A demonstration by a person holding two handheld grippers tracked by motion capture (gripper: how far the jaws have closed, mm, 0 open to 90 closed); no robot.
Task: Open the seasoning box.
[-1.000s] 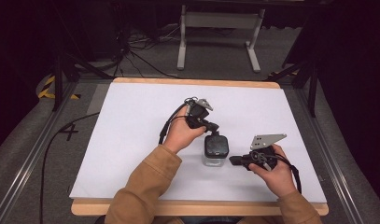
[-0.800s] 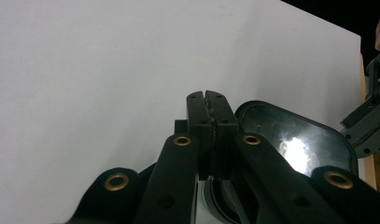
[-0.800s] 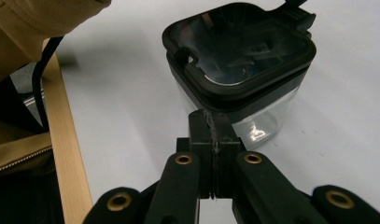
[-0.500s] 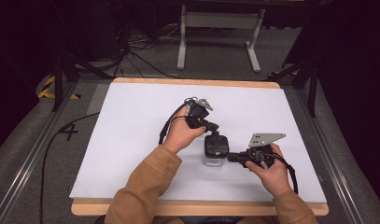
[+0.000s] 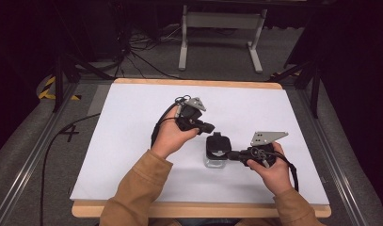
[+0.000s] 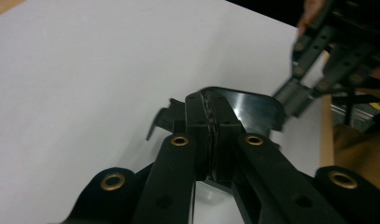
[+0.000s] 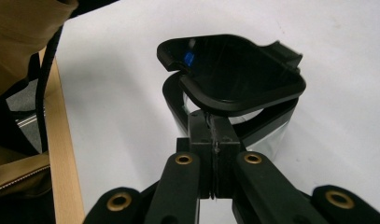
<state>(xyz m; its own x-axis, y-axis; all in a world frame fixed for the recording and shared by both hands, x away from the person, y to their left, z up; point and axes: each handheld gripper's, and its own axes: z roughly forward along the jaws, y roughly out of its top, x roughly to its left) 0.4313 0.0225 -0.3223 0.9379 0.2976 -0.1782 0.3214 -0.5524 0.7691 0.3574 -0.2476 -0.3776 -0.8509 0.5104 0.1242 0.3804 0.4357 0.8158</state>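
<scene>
Container (image 5: 216,153), clear with black lid, sits mid-counter (image 5: 132,141) in high view, between left tongs (image 5: 211,127) and right tongs (image 5: 230,155). Left gripper view: left tongs (image 6: 211,116) closed at the lid (image 6: 253,107) edge. Right gripper view: right tongs (image 7: 214,126) pinched on the container (image 7: 234,100) rim, lid (image 7: 234,70) sitting askew.

The container (image 7: 234,88) hides behind each claw (its contents unreadable); the far gripper (image 6: 327,56) is blurred.
</scene>
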